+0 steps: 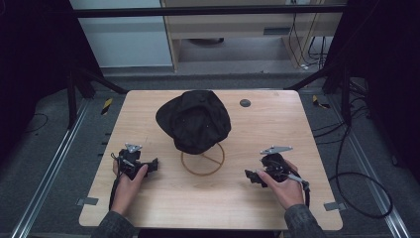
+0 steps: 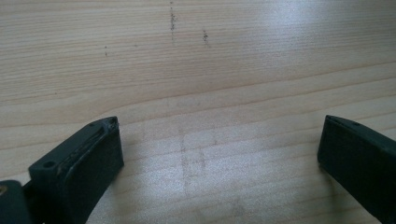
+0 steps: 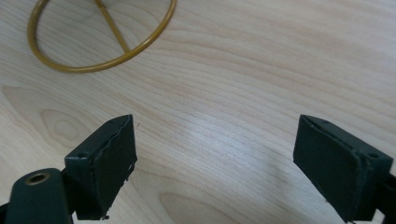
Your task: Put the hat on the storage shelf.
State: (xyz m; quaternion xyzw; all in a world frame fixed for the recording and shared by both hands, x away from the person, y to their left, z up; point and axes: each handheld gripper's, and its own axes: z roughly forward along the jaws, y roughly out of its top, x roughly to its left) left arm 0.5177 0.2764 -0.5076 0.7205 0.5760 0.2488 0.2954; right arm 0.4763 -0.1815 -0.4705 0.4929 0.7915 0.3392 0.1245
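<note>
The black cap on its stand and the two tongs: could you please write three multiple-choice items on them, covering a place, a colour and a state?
1. Where is the black cap?
A. on the ring-based stand
B. flat on the table
C. in the left tongs

2. What colour is the stand's ring?
A. blue
B. golden brown
C. white

3. How do the right tongs stand?
A. shut on the cap
B. shut, holding nothing
C. open, holding nothing

Answers: 1 A, the cap sits over the ring base; 2 B, the ring looks golden brown; 3 C, bare wood shows between the spread jaws.
</note>
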